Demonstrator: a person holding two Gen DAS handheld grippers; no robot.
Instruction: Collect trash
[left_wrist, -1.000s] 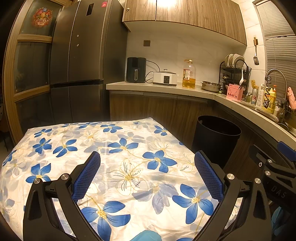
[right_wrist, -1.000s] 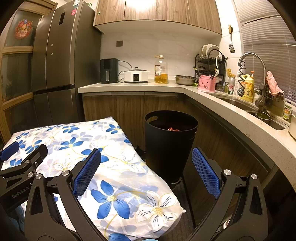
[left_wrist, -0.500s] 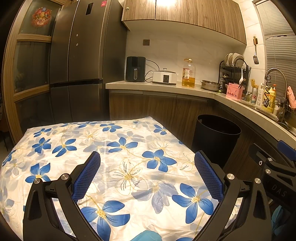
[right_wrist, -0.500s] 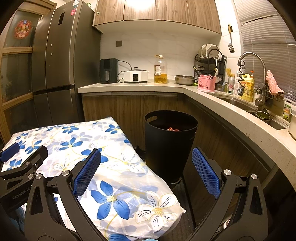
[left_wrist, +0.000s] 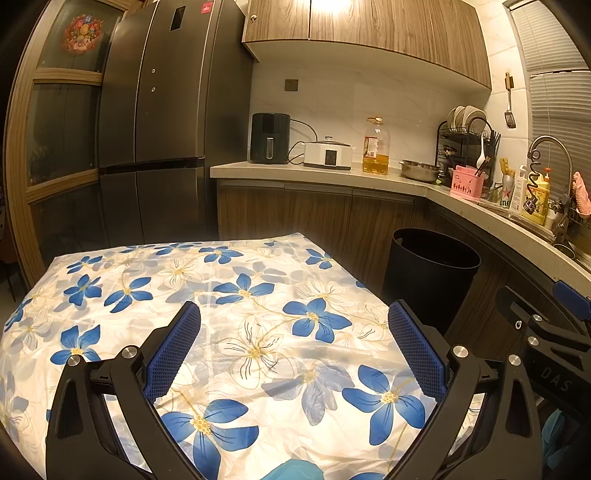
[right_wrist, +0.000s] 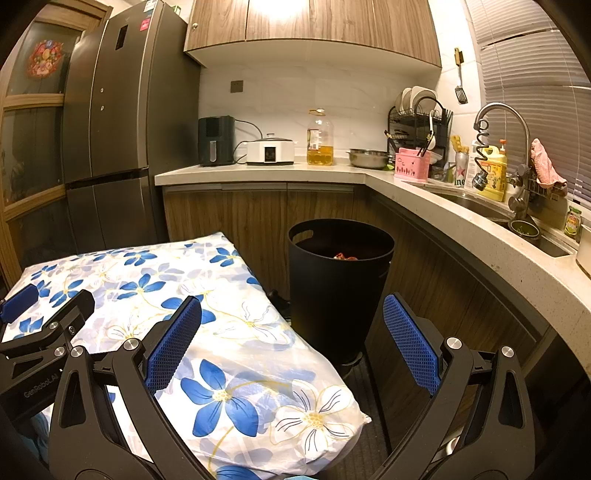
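A black trash bin (right_wrist: 340, 280) stands on the floor between the table and the counter; it also shows in the left wrist view (left_wrist: 430, 273). Red trash (right_wrist: 345, 256) lies inside it. My left gripper (left_wrist: 293, 345) is open and empty above the table with the blue-flower cloth (left_wrist: 229, 295). My right gripper (right_wrist: 291, 341) is open and empty, over the table's right corner (right_wrist: 258, 387) and short of the bin. No loose trash shows on the cloth.
A curved kitchen counter (right_wrist: 443, 206) runs along the back and right, with an air fryer (right_wrist: 216, 140), cooker, oil bottle (right_wrist: 320, 138), dish rack and sink tap (right_wrist: 498, 122). A tall dark fridge (left_wrist: 166, 122) stands at the back left.
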